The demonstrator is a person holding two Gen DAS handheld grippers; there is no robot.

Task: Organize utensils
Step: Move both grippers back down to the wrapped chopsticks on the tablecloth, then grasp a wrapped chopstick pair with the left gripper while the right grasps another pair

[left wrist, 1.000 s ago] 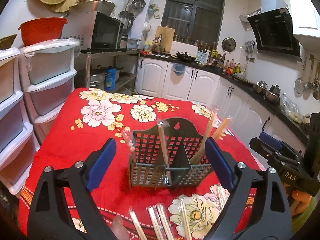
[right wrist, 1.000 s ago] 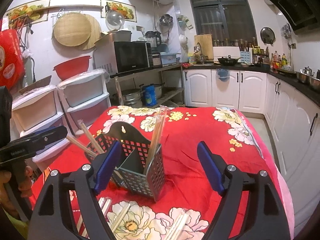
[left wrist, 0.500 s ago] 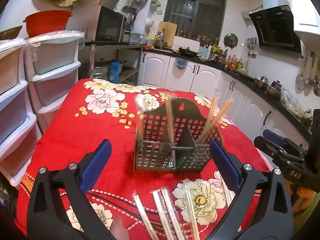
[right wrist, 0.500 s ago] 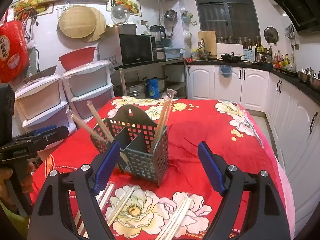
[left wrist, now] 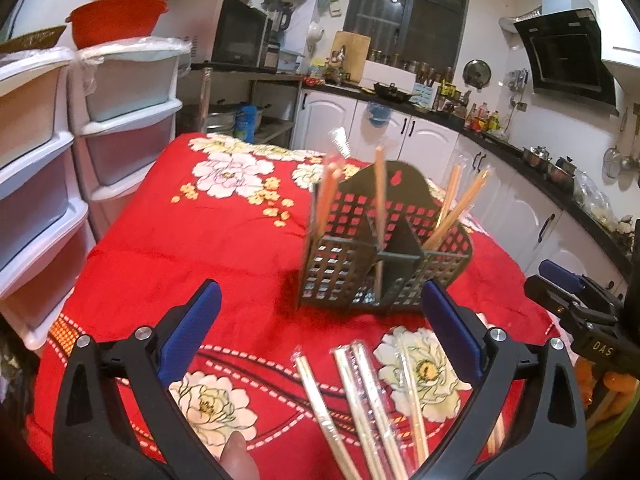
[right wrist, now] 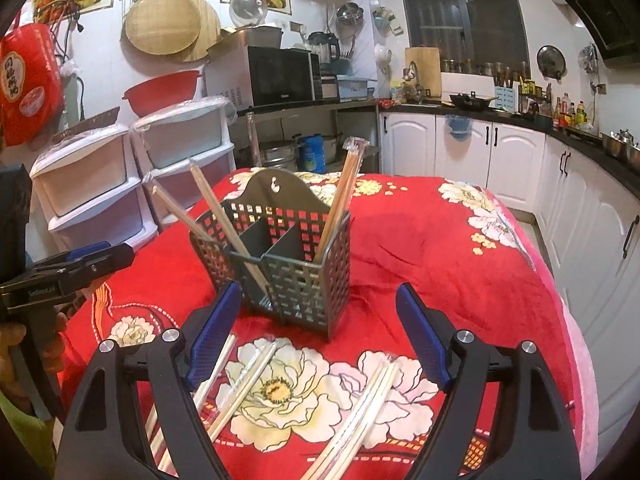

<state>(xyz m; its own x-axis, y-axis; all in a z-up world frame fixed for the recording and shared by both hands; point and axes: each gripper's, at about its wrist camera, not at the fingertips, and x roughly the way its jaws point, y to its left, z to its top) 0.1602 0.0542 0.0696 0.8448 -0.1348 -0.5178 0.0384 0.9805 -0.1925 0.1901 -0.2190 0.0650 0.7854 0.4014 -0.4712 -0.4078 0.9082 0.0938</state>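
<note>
While both jaws stand apart and empty, the left gripper (left wrist: 318, 322), having just been opening, and right gripper (right wrist: 318, 318) hover over wrapped chopsticks (right wrist: 356, 408) at lower frame; the grey utensil caddy (right wrist: 288, 256) stands mid-frame on the red floral tablecloth (right wrist: 420, 248).

The cloth (right wrist: 400, 248) is red, patterned with white and cream flowers. The caddy (right wrist: 280, 256) is dark grey with a grid of square holes, and the chopsticks (left wrist: 360, 400) are pale wood in clear wrappers. Each claw (left wrist: 320, 328) (right wrist: 320, 332) is black with blue pads (left wrist: 452, 332).
</note>
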